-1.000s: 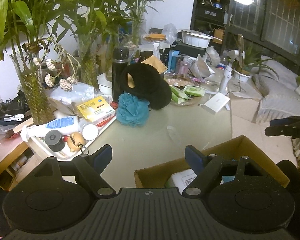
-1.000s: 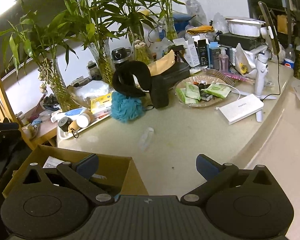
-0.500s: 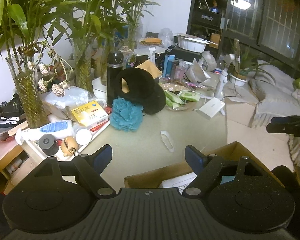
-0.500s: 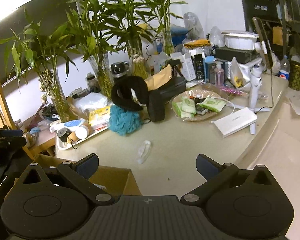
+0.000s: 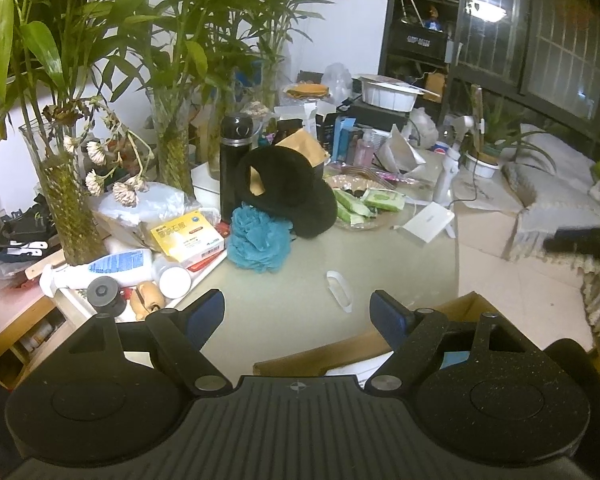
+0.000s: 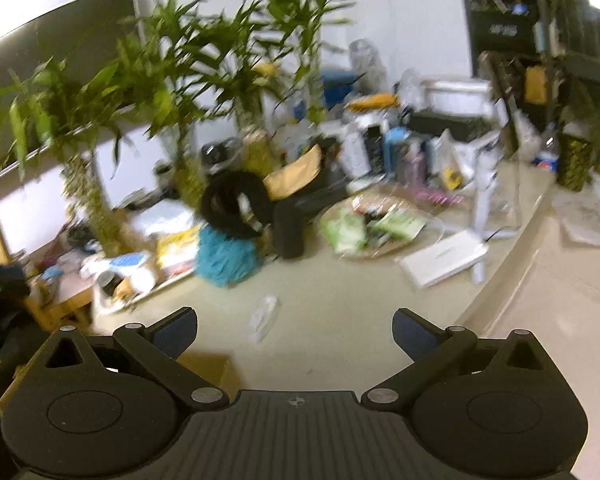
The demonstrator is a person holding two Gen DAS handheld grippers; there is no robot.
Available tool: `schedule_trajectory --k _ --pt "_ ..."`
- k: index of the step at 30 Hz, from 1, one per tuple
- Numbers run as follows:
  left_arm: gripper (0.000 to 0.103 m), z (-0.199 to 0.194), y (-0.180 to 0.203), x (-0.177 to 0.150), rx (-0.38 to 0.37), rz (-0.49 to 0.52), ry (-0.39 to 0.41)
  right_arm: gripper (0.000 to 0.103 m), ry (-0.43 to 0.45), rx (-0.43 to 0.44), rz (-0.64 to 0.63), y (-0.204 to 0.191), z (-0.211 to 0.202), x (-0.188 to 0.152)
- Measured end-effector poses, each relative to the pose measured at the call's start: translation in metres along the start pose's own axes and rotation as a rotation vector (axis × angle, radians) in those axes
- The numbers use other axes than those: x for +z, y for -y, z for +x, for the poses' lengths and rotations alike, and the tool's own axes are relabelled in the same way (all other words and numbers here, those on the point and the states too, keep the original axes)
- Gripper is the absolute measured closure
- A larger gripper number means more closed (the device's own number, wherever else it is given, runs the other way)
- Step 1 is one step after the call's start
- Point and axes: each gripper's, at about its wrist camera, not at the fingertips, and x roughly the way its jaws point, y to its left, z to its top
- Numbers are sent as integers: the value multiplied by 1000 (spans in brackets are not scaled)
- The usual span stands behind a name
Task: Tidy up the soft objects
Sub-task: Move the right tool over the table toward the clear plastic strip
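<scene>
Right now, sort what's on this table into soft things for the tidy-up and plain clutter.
For the job:
blue bath pouf
black neck pillow
cardboard box

Just lying about:
black flask
yellow medicine box
white lotion bottle
green wipe packs

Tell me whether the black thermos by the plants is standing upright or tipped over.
Upright. The black thermos stands vertically on the table, lid on top, behind the blue bath pouf.

Teal bath pouf (image 5: 259, 244) centre frame; black neck pillow (image 5: 288, 192) behind; yellow box (image 5: 187, 236) (red edge) left; blue gripper pads (image 5: 206, 312); green wipe packs (image 5: 382, 201).
</scene>
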Motion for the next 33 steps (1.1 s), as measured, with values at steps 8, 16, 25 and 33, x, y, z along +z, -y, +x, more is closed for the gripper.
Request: schedule_trajectory --k 8,16,25,33 --pt "23 -4 -2 2 5 -1 10 0 125 -113 -16 29 -22 60" --pt "23 -4 -3 -1 6 15 19 0 54 -59 -66 16 2 44" --pt "23 -2 -12 -6 -4 1 17 0 -29 158 -131 -24 27 28" --pt "23 -2 -16 -8 -3 -7 23 0 -42 269 -234 -58 33 36"
